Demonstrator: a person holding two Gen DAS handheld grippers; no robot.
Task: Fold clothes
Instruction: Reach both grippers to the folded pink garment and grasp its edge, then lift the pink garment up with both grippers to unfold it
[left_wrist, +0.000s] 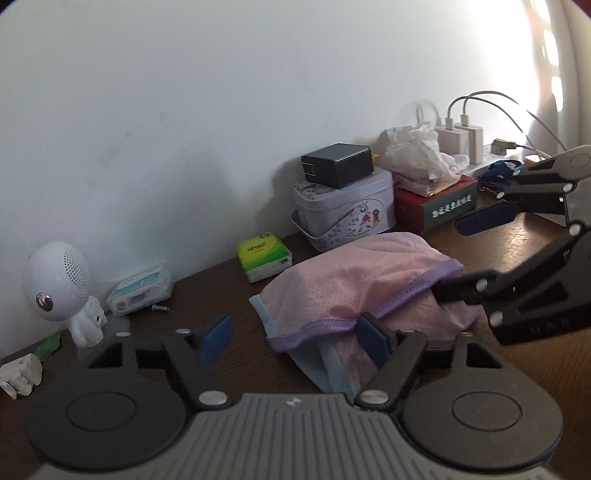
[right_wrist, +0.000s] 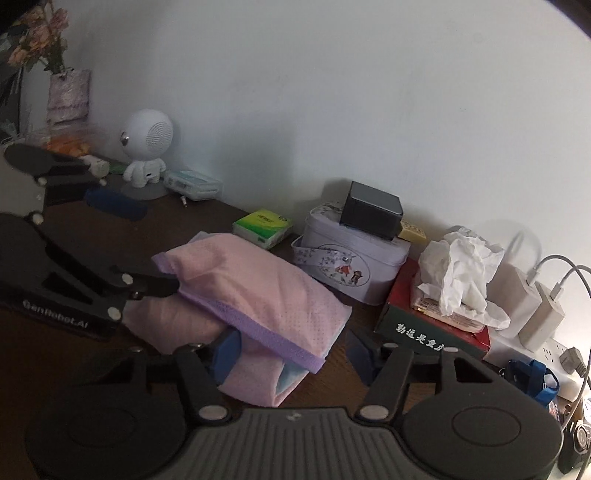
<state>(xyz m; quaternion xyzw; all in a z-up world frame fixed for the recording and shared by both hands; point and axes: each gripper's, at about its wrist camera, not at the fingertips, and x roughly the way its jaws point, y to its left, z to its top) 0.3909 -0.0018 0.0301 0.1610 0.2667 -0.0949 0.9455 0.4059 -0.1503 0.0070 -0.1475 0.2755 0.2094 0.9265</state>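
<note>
A pink garment (left_wrist: 354, 280) with purple trim, folded into a thick bundle, lies on the dark wooden table (left_wrist: 221, 288); it also shows in the right wrist view (right_wrist: 258, 288). My left gripper (left_wrist: 295, 339) is open at the bundle's near left corner, its right pad touching the purple hem. My right gripper (right_wrist: 295, 354) is open at the bundle's right end, its left pad tucked under the top fold. Each gripper shows in the other view, the right (left_wrist: 476, 247) and the left (right_wrist: 136, 247), both with jaws apart.
Along the wall stand a white robot speaker (left_wrist: 59, 288), a green tissue pack (left_wrist: 264, 256), a lilac tin (left_wrist: 343, 206) with a black charger on it, a red box (left_wrist: 432, 203) with crumpled tissue, and a power strip (right_wrist: 532, 332) with cables. A flower vase (right_wrist: 66, 92) stands far left.
</note>
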